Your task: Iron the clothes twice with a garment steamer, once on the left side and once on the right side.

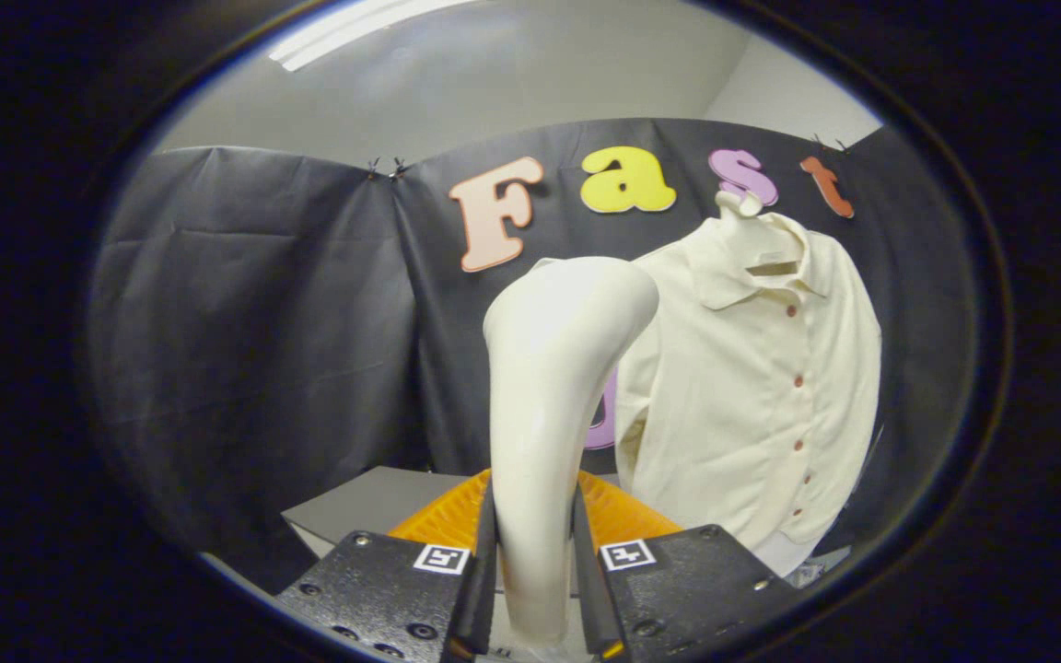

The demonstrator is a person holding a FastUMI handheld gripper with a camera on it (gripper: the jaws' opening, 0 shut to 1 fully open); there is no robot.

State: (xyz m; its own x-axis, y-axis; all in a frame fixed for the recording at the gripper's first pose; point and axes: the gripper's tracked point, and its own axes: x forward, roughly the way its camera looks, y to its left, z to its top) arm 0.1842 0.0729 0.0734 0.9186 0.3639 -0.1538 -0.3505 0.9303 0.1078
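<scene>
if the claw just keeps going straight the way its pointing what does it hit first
Probably the black cloth wall. The claw is shut on the garment steamer, whose head curves right toward the cream shirt. The shirt hangs right of that line, though depth is unclear.

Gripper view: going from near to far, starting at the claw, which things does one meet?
Claw, shut on the garment steamer handle → steamer's head → cream shirt on its hanger → black cloth wall.

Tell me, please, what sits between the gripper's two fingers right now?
The garment steamer: its handle is clamped between the gripper fingers in the gripper view.
</scene>
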